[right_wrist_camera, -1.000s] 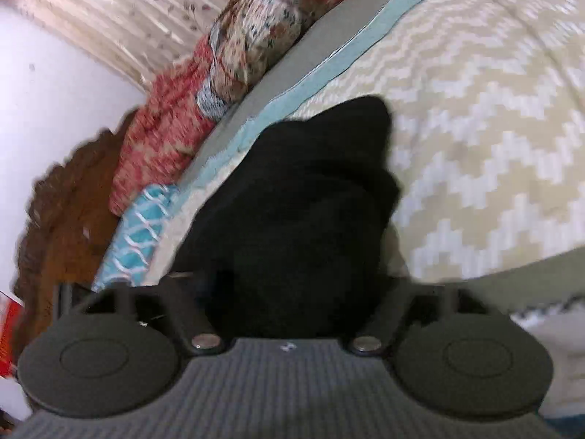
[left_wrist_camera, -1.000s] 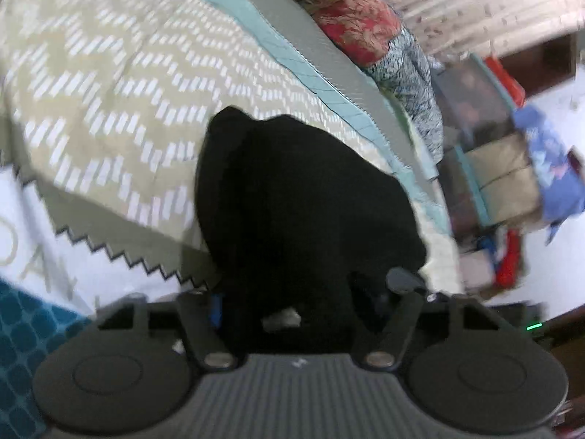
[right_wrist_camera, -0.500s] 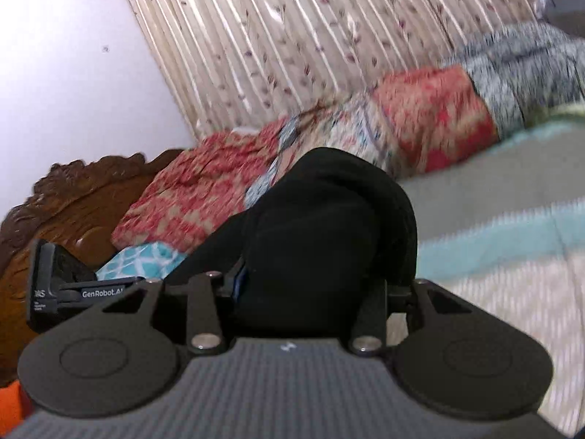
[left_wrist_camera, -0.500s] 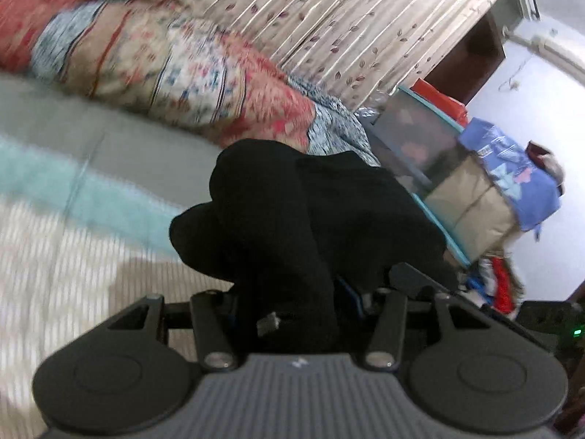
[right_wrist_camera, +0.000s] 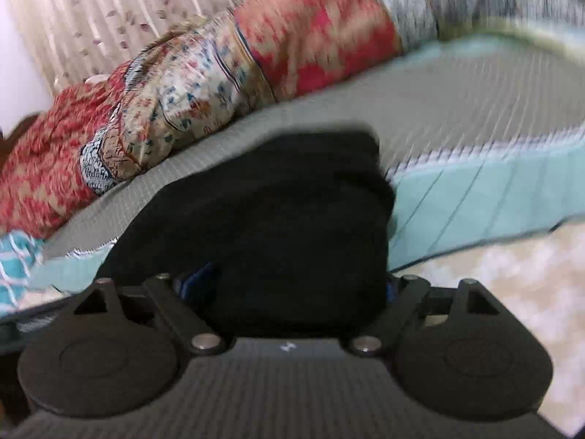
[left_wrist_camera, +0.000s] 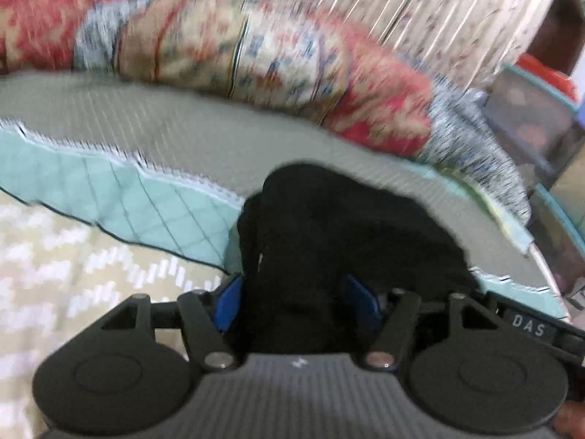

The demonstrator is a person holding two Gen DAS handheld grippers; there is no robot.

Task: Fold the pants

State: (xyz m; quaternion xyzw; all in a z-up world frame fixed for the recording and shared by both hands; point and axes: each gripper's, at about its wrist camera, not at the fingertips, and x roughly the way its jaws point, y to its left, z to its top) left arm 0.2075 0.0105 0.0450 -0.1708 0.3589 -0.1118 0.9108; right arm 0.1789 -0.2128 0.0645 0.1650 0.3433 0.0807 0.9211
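The black pants (left_wrist_camera: 347, 226) lie bunched on the grey band of the bed cover (left_wrist_camera: 182, 139), close to the pillows. My left gripper (left_wrist_camera: 294, 292) straddles the near end of the bundle. Its jaws are opening, and both blue pads (left_wrist_camera: 228, 303) stand just off the cloth. In the right wrist view the same pants (right_wrist_camera: 274, 201) rest across the grey and teal bands. My right gripper (right_wrist_camera: 292, 281) is spread wide around them and still opening, its pads (right_wrist_camera: 193, 278) apart from the fabric. The near part of the bundle is hidden behind both gripper bodies.
Red and patterned pillows (left_wrist_camera: 274, 55) line the far edge of the bed in front of a striped curtain (right_wrist_camera: 109, 18). Storage boxes (left_wrist_camera: 530, 117) stand beyond the bed's right end. A black housing marked DAS (left_wrist_camera: 530, 329) sits at the left view's lower right. Chevron quilt (left_wrist_camera: 55, 256) spreads nearer.
Both grippers carried the black bundle from the chevron quilt across to the grey band by the pillows. Their jaws have since spread apart, and the pants now rest on the cover.
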